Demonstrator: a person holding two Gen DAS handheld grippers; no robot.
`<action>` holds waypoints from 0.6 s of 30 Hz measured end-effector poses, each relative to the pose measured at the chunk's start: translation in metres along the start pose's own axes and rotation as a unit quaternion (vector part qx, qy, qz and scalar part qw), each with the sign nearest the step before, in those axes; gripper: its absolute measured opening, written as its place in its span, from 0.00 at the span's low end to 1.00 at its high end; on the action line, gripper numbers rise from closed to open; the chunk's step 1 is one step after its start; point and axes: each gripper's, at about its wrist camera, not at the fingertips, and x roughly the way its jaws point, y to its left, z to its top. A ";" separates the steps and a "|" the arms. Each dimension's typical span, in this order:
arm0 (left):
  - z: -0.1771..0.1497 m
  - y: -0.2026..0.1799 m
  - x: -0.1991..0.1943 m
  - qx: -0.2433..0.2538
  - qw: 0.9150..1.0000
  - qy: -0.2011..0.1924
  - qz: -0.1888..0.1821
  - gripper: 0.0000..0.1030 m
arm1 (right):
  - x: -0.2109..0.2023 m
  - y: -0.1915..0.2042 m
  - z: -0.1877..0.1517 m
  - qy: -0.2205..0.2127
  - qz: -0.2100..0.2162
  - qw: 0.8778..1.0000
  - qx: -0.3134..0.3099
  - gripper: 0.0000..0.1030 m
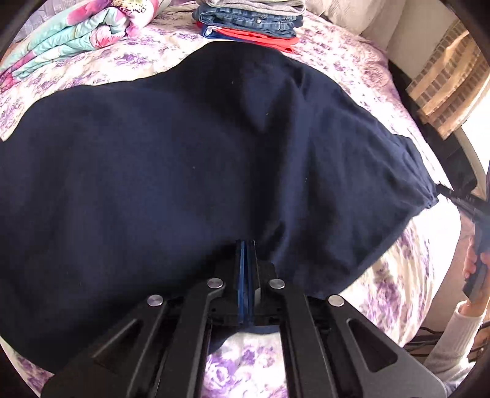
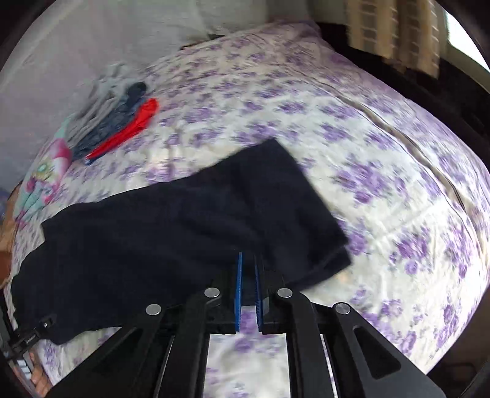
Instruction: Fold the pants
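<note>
Bed (image 1: 361, 55) with purple-flowered cover fills both views; navy pants (image 1: 183, 153) lie spread across its near half, one edge lifted toward the near side, a flowered quilt (image 1: 76, 33) at far left and a stack of folded clothes (image 1: 251, 21) at far centre. Left gripper (image 1: 246, 254): blue pads pressed together on the near edge of the pants. Right gripper (image 2: 248, 269): pads a narrow gap apart with dark fabric between them, apparently gripping a pants corner, though this view is motion-blurred.
</note>
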 end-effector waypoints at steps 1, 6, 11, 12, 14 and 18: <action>-0.003 0.005 -0.001 -0.007 1.000 -0.005 -0.015 0.01 | -0.005 0.031 0.004 0.001 0.034 0.999 -0.041 0.33; -0.006 0.018 -0.002 -0.022 0.998 -0.016 -0.055 0.02 | -0.010 0.209 0.035 -0.020 0.158 0.950 -0.267 0.57; -0.012 0.011 -0.006 -0.001 0.999 -0.033 -0.032 0.02 | 0.038 0.346 0.053 0.024 0.194 0.881 -0.430 0.55; -0.010 0.012 -0.005 -0.002 0.999 -0.033 -0.035 0.02 | 0.053 0.362 0.056 0.038 0.183 0.876 -0.444 0.55; -0.010 0.015 -0.005 -0.007 0.999 -0.031 -0.044 0.02 | 0.077 0.381 0.058 0.063 0.164 0.870 -0.461 0.53; -0.010 0.020 -0.006 -0.009 0.998 -0.029 -0.053 0.02 | 0.115 0.386 0.066 0.114 0.141 0.870 -0.458 0.40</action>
